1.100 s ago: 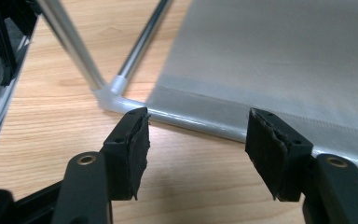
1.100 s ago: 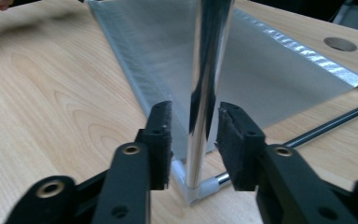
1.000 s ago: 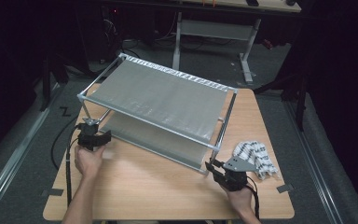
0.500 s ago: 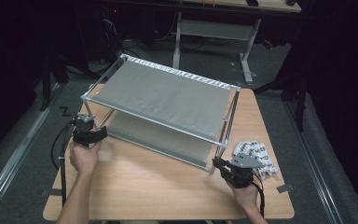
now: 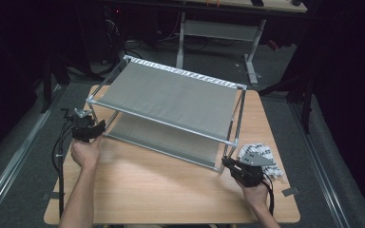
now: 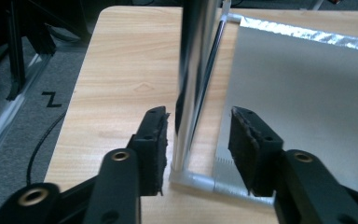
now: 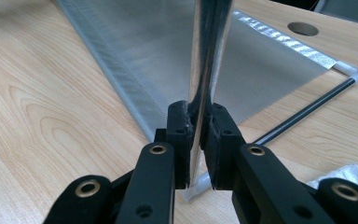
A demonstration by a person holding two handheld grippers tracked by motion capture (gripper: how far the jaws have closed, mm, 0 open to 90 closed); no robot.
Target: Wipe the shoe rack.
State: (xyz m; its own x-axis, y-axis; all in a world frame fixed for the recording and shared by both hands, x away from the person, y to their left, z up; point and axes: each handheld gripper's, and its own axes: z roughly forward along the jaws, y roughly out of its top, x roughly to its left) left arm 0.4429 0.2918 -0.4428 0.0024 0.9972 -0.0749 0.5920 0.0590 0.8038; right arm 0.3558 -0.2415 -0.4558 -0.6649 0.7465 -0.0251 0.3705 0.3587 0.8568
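High view: the two-tier rack is sitting on the wooden table, and it is lying farther toward the left gripper's side than it did a second ago — the whole frame has been slid and turned a little. The left gripper is now sitting at the rack's near left corner, having travelled outward with it; the right gripper is hanging on at the near right corner, a patterned cloth just beside and behind it.

Left gripper view: the jaws are standing spread, one to each side of the upright chrome post, with clear gaps showing and the white corner joint just ahead of and below them. The lower shelf sheet is stretching away past the right-hand jaw. So this hand is bracketing the post — not pinching it.

Right gripper view: the jaws are pressed tight on the other near post, which is rising straight up from between the pads; the grey sheet is spreading out beyond them.

Judging from this, the repositioning is being driven by the right hand's grip while the left is only guiding; the left jaws probably need closing on their post before any further pull or lift, otherwise the frame may swivel about the held corner.
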